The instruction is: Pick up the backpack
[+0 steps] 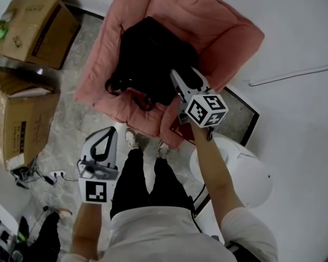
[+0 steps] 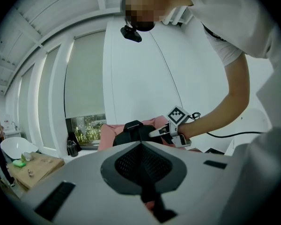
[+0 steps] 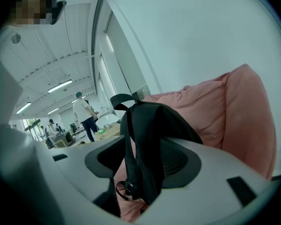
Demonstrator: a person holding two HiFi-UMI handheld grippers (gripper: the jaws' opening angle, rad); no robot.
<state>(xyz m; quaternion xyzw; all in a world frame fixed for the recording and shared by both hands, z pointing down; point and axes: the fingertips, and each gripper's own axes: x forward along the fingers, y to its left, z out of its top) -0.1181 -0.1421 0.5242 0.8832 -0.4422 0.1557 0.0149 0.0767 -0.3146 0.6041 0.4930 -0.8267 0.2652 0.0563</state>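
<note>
A black backpack [image 1: 150, 56] lies slumped on the seat of a pink padded armchair [image 1: 218, 31]. My right gripper [image 1: 183, 73] reaches over the chair's front to the backpack's right edge. In the right gripper view its jaws [image 3: 143, 149] stand wide open, with the backpack [image 3: 150, 130] and a hanging strap between them; no pad visibly presses on it. My left gripper [image 1: 106, 132] hangs low over the floor in front of the chair, left of the person's legs, its jaws shut on nothing. The left gripper view [image 2: 141, 146] looks at the backpack [image 2: 133, 130] and the right gripper [image 2: 160, 132] from a distance.
Cardboard boxes [image 1: 35, 26] [image 1: 16, 124] stand left of the chair, with cables and a power strip [image 1: 52, 176] on the floor. A white rounded seat [image 1: 246, 173] is right of the person's legs. Other people [image 3: 84, 111] stand far off in the room.
</note>
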